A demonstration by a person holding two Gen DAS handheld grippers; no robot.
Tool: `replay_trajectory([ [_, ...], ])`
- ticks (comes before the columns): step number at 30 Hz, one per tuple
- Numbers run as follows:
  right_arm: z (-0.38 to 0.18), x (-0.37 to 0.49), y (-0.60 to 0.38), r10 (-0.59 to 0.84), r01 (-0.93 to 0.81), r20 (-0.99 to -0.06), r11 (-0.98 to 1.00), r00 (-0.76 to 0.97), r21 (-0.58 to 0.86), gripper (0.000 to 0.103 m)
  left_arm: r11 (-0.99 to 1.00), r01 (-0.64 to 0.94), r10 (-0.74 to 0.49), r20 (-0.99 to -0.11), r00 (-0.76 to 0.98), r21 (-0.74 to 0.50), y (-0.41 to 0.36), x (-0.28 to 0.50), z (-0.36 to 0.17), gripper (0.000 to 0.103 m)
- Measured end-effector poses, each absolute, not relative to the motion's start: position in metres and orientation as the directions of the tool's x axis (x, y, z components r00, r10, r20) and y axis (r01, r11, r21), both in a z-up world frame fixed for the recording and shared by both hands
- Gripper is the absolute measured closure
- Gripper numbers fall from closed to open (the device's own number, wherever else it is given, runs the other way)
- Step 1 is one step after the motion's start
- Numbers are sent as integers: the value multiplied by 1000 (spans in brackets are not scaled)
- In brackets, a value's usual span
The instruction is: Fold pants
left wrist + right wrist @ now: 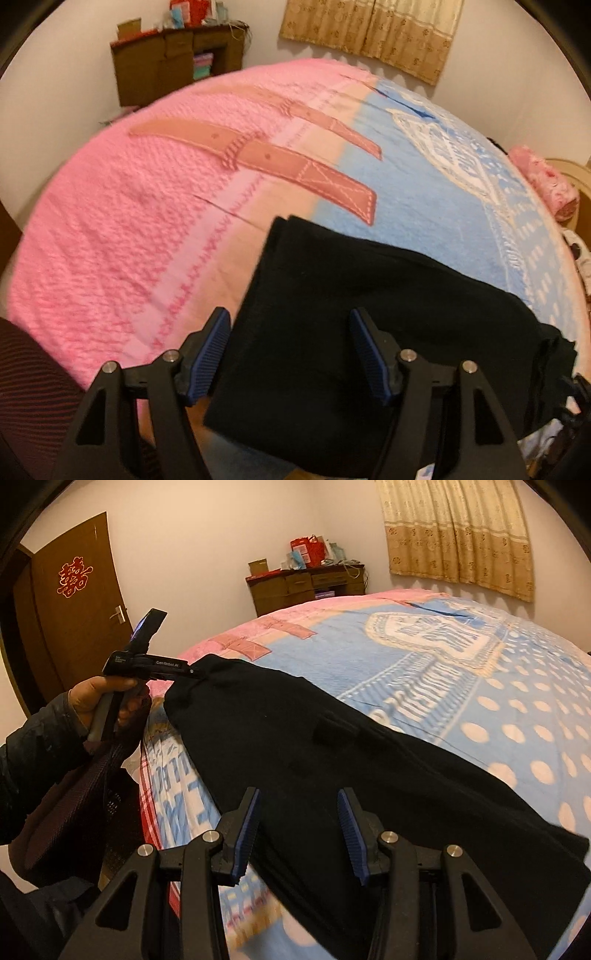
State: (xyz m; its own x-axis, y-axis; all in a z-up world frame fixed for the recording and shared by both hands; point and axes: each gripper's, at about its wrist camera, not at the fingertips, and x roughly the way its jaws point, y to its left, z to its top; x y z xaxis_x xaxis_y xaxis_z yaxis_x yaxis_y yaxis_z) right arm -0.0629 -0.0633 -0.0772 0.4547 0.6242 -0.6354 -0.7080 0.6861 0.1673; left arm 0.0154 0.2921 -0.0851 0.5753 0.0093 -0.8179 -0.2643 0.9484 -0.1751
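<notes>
Pants (pixel 369 325) lie between both spread, empty tools (left (pixel 290 356), right (pixel 298 834)), so close each squarely on an edge before lifting off the bed (pixel 110 221).

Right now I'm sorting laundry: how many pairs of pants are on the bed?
1: the black pants lie near the bed's front edge, below both open grippers, left gripper and right gripper. More may lie out of view.

Matt black cloth is seen in the pants (pixel 369 332); fuzzy cloth in the blanket (pixel 129 221); ribbed blue pads on matt plastic fingers (pixel 245 834); wood in the upper-left door (pixel 74 602).
</notes>
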Motion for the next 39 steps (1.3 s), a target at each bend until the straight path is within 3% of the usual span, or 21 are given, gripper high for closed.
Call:
replay_trajectory([
  [8, -95, -50, -44, 574, -687, -699, 708, 427, 162, 58, 957, -225, -29, -835, 549, -181, 288, 27, -90, 31],
  [9, -96, -49, -43, 572, -687, -700, 709, 427, 160, 59, 960, -217, -30, -833, 552, -178, 287, 26, -90, 33],
  [10, -96, -50, -43, 566, -687, -700, 712, 435, 148, 68, 963, -209, -29, -831, 556, -173, 285, 26, -89, 38],
  [11, -95, -51, -43, 562, -686, -699, 714, 443, 139, 85, 965, -202, -28, -829, 558, -169, 285, 27, -89, 49],
  [13, -91, -51, -46, 591, -690, -680, 703, 434, 171, 96, 969, -186, -31, -828, 560, -163, 281, 25, -87, 57],
  [20, -102, -53, -27, 600, -722, -694, 671, 397, 168, 98, 972, -167, -43, -821, 569, -167, 278, 18, -83, 78],
  [24, -98, -53, -35, 639, -726, -671, 653, 375, 216, 97, 973, -165, -34, -806, 591, -162, 273, 14, -73, 80],
  [27, -94, -58, -40, 630, -719, -665, 666, 401, 198, 86, 972, -168, -29, -790, 613, -166, 270, 8, -62, 81],
  [29, -91, -64, -45, 624, -716, -655, 675, 425, 178, 55, 973, -164, -25, -781, 624, -163, 265, 5, -54, 81],
  [30, -90, -67, -48, 619, -711, -650, 683, 442, 167, 52, 973, -160, -28, -776, 630, -165, 262, 3, -50, 81],
  [39, -74, -74, -100, 612, -632, -575, 748, 543, 200, 51, 975, -24, -141, -698, 702, -221, 195, -19, 10, 81],
])
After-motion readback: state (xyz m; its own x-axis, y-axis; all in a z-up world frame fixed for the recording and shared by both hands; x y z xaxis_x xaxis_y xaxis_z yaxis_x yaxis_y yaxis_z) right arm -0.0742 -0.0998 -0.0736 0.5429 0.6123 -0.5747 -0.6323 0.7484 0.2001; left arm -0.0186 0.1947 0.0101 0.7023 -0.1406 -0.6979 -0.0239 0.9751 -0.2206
